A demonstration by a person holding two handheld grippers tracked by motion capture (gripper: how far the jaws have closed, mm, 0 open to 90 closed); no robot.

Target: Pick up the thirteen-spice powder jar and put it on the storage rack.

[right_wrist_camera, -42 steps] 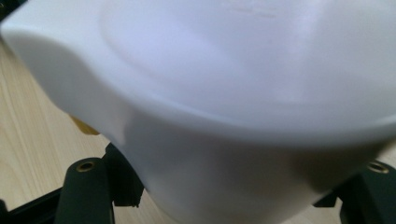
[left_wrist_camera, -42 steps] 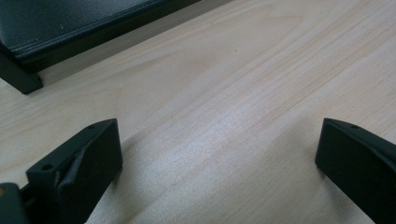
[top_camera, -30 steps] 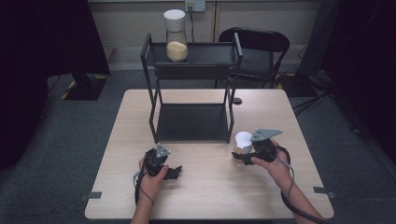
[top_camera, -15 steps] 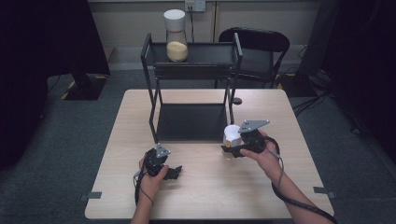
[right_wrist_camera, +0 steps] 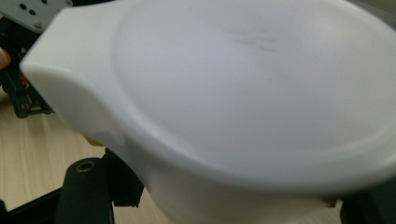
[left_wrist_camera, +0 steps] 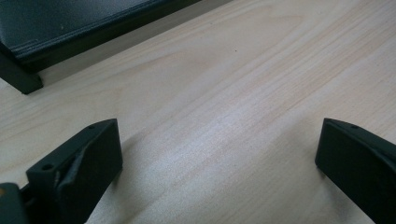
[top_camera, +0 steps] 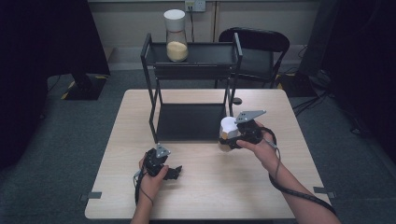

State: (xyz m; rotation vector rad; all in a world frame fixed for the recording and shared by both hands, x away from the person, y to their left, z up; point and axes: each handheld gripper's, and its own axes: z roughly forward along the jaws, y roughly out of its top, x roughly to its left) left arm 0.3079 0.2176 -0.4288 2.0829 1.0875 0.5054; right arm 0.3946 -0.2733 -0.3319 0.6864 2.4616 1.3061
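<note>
The high view is dim, its corners near black from 9 to 11 o'clock and at 2 o'clock; soft overhead light falls on the table (top_camera: 205,186), with faint shadows. In the left gripper view the wood shows mild glare at centre. In the right gripper view the white lid (right_wrist_camera: 243,93) is blurred and out of focus.

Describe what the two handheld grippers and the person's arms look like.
Both grippers, left and right, are black with blocky black jaws and a grey three-cornered plate on top. A black cable trails along the right forearm. The forearms are bare, no sleeves visible.
</note>
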